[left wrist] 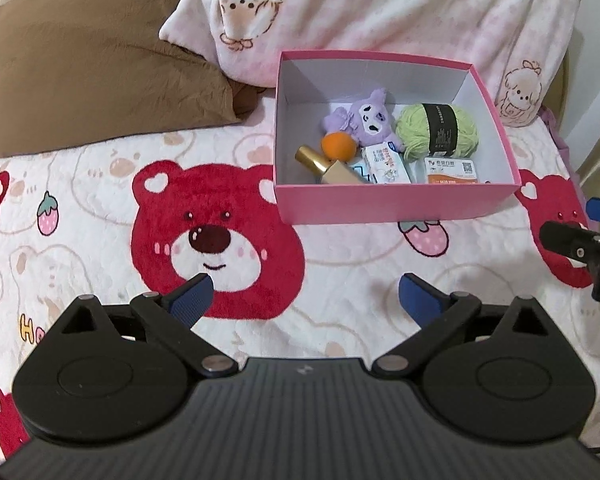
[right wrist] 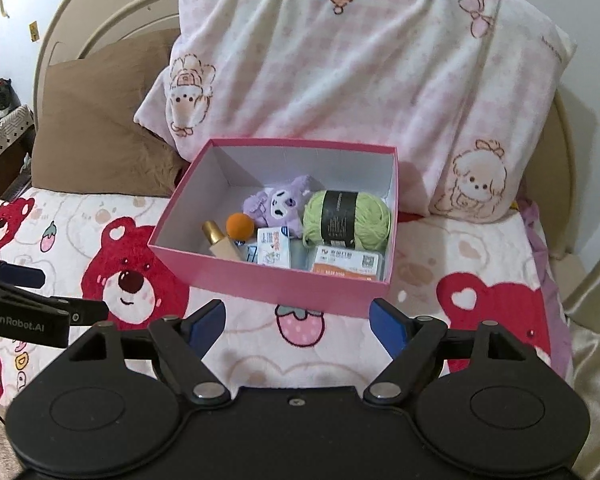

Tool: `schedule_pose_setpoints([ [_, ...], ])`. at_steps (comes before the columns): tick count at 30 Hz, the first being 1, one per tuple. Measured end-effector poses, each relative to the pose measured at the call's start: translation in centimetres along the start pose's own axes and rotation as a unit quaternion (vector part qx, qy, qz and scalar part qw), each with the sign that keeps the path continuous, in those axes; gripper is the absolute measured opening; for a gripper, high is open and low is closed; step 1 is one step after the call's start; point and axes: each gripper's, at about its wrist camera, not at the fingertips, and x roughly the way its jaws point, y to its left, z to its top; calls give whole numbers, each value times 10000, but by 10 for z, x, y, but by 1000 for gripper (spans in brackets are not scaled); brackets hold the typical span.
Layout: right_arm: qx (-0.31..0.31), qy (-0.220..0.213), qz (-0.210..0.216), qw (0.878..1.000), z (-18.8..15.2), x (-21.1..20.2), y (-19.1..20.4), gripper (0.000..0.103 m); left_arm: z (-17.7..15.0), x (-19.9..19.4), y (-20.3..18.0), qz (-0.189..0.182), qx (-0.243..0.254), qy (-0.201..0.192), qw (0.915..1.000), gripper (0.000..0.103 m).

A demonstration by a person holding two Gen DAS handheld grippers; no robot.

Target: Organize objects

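Observation:
A pink box [left wrist: 392, 204] [right wrist: 276, 284] sits on the bed blanket in front of the pillows. Inside lie a purple plush toy [left wrist: 366, 118] [right wrist: 278, 202], a green yarn ball [left wrist: 436, 130] [right wrist: 346, 218], an orange ball [left wrist: 338, 146] [right wrist: 240, 226], a gold-capped bottle [left wrist: 326, 166] [right wrist: 220, 242], a small white carton [left wrist: 386, 164] [right wrist: 274, 252] and an orange-and-white packet [left wrist: 452, 170] [right wrist: 348, 266]. My left gripper [left wrist: 306, 296] is open and empty over the blanket, in front of the box. My right gripper [right wrist: 298, 322] is open and empty just before the box's near wall.
A bear-print blanket [left wrist: 100, 208] [right wrist: 480, 256] covers the bed. A pink-white pillow [left wrist: 380, 12] [right wrist: 360, 60] and a brown pillow [left wrist: 100, 64] [right wrist: 100, 120] lie behind the box. A side table with a plush dog [right wrist: 2, 100] stands at far left.

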Motion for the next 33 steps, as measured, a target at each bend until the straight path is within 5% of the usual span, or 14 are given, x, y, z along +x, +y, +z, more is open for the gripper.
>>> schedule_pose_setpoints([
  [33, 517, 603, -742, 9941, -19, 7, -3, 91, -12, 3, -2, 154, 130, 177, 9996, 101],
])
